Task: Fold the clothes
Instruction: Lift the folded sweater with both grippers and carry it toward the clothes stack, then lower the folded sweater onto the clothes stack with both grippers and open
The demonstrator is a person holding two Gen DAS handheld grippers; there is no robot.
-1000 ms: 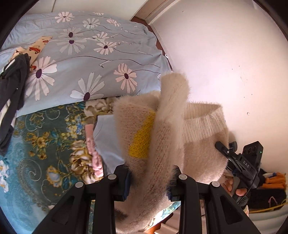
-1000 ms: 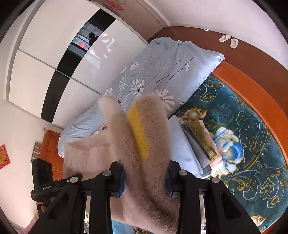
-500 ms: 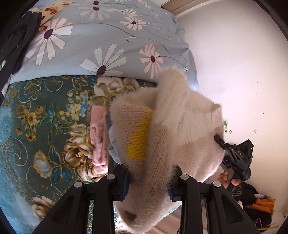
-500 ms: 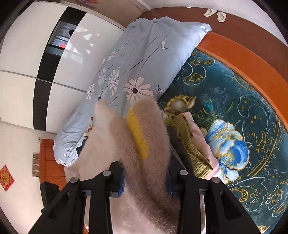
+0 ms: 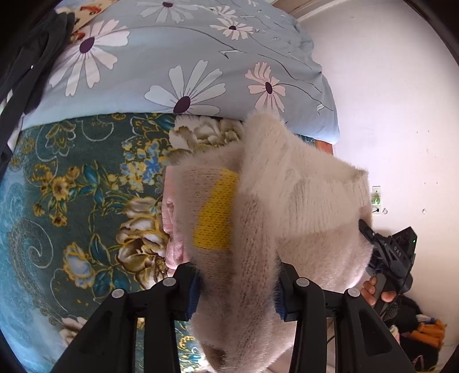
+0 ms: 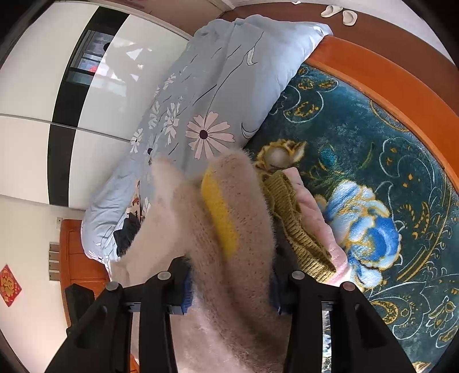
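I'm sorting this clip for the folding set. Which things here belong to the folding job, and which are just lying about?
Part of the job:
- fuzzy cream sweater, clamped by the left gripper and the right gripper
- stack of folded clothes under it on the bed

Just lying about:
- daisy quilt
- dark garment on the quilt
- slippers on the floor
- wardrobe

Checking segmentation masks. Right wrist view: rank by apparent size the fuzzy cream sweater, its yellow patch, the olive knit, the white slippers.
1. Fuzzy cream sweater; it sits right at the lens, so nearness inflates it.
2. Olive knit.
3. Yellow patch; close to the olive knit, so that order is unsure.
4. White slippers; far off, so they look smallest.
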